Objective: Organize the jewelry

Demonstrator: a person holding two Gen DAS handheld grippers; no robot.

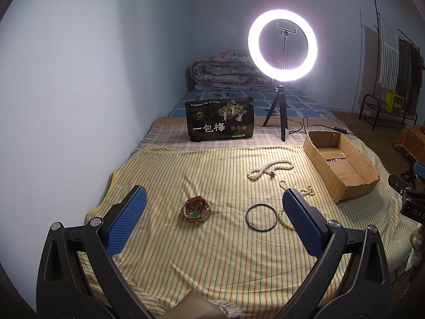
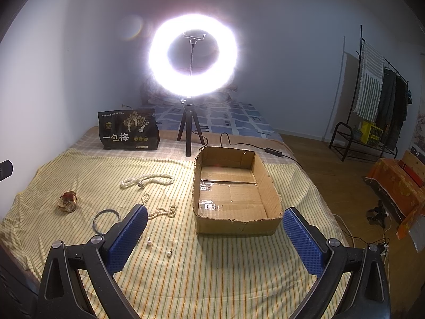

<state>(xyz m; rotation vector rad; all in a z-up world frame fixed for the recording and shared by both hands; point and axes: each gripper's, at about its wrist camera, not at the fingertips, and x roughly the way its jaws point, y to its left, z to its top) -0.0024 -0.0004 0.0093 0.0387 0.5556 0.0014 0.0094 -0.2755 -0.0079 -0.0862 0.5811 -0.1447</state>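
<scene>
Left blue-padded gripper [image 1: 213, 210] and right blue-padded gripper [image 2: 215, 228] both spread apart, holding nothing, above yellow striped cloth [image 2: 212, 279]; open brown cardboard box [image 2: 261, 171] bare inside.

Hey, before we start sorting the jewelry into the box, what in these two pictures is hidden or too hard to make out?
- Beaded bracelet: left wrist view, partly behind the left claw's finger.
- Metal bangle: right wrist view, near edge hidden by the right claw's finger.
- Two pearl earrings: right wrist view, too small for detail.
- Folded quilt: right wrist view, washed out by ring light glare.
</scene>
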